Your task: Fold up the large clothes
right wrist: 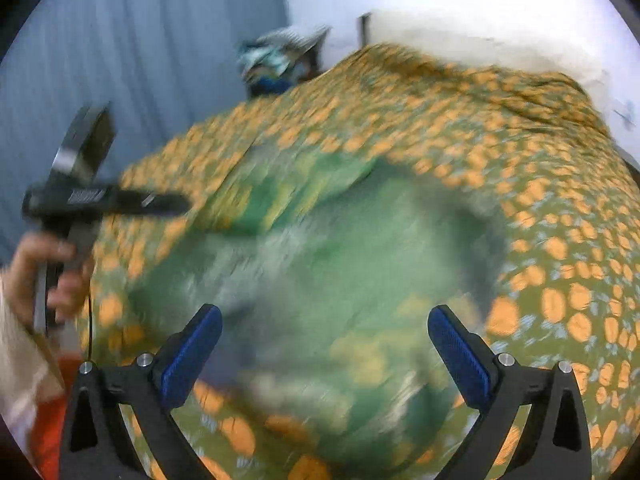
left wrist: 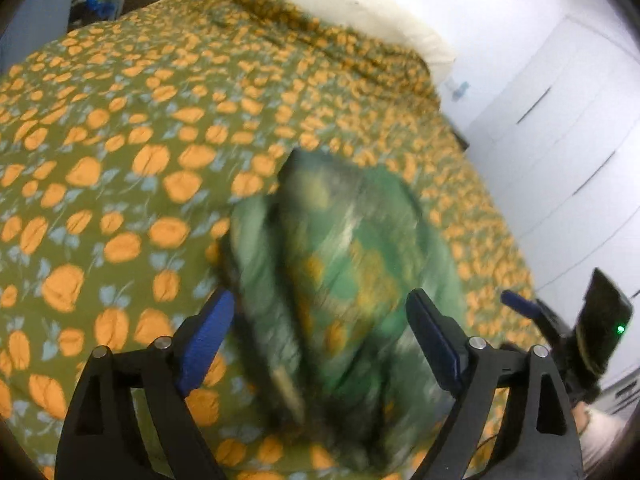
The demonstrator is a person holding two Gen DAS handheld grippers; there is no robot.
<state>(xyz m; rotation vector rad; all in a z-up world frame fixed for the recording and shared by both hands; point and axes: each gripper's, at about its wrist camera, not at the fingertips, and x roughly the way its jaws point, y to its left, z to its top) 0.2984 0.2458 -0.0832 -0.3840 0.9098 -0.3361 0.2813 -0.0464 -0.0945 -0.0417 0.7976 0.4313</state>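
Observation:
A green patterned garment (left wrist: 344, 264) lies bunched on the bed, blurred by motion; it also fills the middle of the right wrist view (right wrist: 340, 264). My left gripper (left wrist: 320, 308) is open, its blue pads on either side of the garment, holding nothing. My right gripper (right wrist: 324, 320) is open above the garment and empty. The right gripper shows at the right edge of the left wrist view (left wrist: 560, 320). The left gripper and the hand on it show at the left of the right wrist view (right wrist: 100, 200).
The bed has a green cover with orange fruit print (left wrist: 120, 140). A cream pillow (left wrist: 360, 4) lies at its head. White wardrobe doors (left wrist: 560, 128) stand to the right. A pile of clothes (right wrist: 280, 60) sits beyond the bed, by a blue curtain (right wrist: 140, 40).

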